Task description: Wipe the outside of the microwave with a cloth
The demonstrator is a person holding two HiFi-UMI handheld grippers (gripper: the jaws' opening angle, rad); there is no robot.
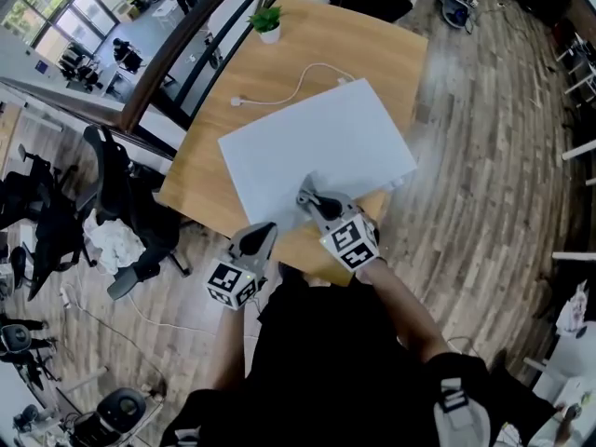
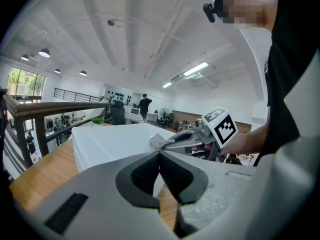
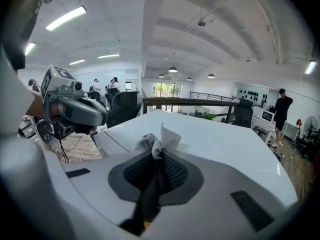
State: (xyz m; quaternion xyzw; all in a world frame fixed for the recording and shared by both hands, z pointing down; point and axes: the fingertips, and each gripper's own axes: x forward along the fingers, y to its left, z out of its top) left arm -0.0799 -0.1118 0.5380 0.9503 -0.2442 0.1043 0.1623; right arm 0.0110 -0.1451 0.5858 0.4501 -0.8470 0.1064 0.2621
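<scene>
A white microwave (image 1: 317,147) stands on a wooden table (image 1: 209,82), its top showing broad and flat in the left gripper view (image 2: 115,141) and the right gripper view (image 3: 215,144). My right gripper (image 1: 305,196) is at the near edge of that top, shut on a small crumpled white cloth (image 3: 151,143); from the left gripper's side the cloth (image 2: 157,142) pokes out of the right gripper (image 2: 166,144). My left gripper (image 1: 265,231) hangs left of it, off the table's near edge. It (image 2: 159,154) is shut with nothing in it.
A small potted plant (image 1: 267,23) and a white cable (image 1: 298,87) lie on the table beyond the microwave. A dark railing (image 1: 177,45) runs along the table's left side. Office chairs (image 1: 121,203) stand on the wooden floor to the left. People stand far off.
</scene>
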